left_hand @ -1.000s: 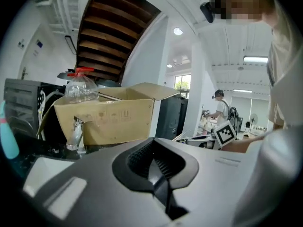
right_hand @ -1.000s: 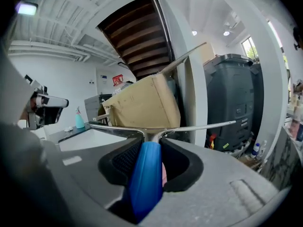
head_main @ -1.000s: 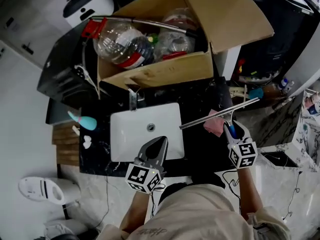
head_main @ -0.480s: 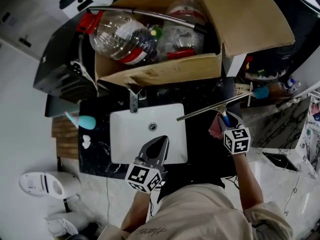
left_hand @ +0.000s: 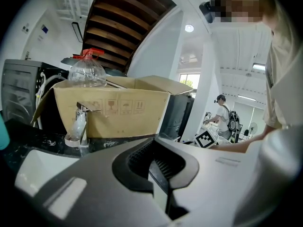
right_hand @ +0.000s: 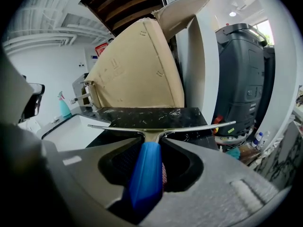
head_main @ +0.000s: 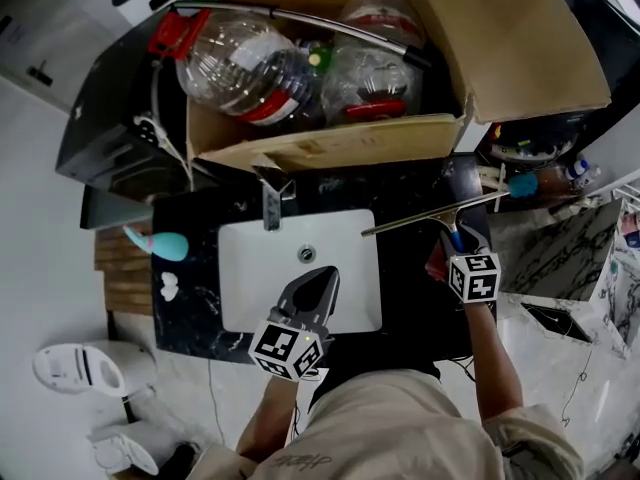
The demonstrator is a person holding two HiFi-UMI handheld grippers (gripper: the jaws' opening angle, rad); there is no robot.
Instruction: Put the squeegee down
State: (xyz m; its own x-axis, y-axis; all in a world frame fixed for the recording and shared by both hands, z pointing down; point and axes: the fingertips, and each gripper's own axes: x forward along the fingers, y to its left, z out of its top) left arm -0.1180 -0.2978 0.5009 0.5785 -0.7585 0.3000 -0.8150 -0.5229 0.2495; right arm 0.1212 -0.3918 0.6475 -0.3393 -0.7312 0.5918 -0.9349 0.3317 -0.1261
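Note:
My right gripper [head_main: 460, 248] [right_hand: 150, 161] is shut on the blue handle [right_hand: 146, 174] of the squeegee [head_main: 430, 215]. The squeegee's long metal blade [right_hand: 161, 128] runs crosswise in front of the jaws, above the right part of the black marble counter [head_main: 408, 193] [right_hand: 142, 115]. A pink cloth [head_main: 436, 265] shows under the gripper. My left gripper [head_main: 310, 296] [left_hand: 158, 167] is shut with nothing in it, hovering over the front edge of the white sink [head_main: 290, 268].
A large open cardboard box [head_main: 330, 143] [right_hand: 137, 65] with clear plastic bottles [head_main: 240, 73] sits behind the sink. A chrome tap [head_main: 272, 200] [left_hand: 80, 122] stands at the sink's back rim. A teal bottle [head_main: 165, 243] lies left. A dark machine [right_hand: 244, 79] stands right of the counter.
My right gripper carried the squeegee a little forward and right, over the counter beside the sink. The left gripper stayed over the sink.

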